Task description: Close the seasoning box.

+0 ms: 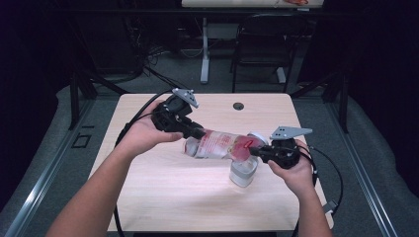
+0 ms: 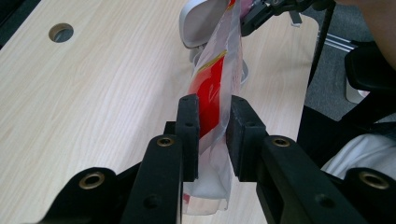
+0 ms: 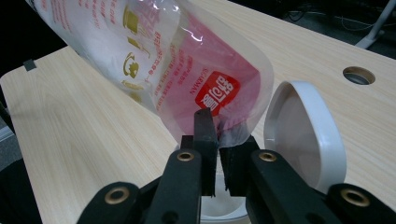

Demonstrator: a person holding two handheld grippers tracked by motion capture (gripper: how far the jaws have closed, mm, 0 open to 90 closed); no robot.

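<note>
Both grippers' jaws around bag (image 1: 222, 144)

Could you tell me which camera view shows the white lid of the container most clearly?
The right gripper view: the white lid stands open beside the bag, its inner face and rim plain. The left gripper view shows just a curved edge of it behind the bag; in the high view it is a small white patch above the container.

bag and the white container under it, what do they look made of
Bag: thin clear plastic film, glossy, going by the highlights, creases and see-through print. Container: looks like translucent plastic with a smooth white hinged lid, likely plastic too. Table: light wood-grain surface, probably laminate.
</note>
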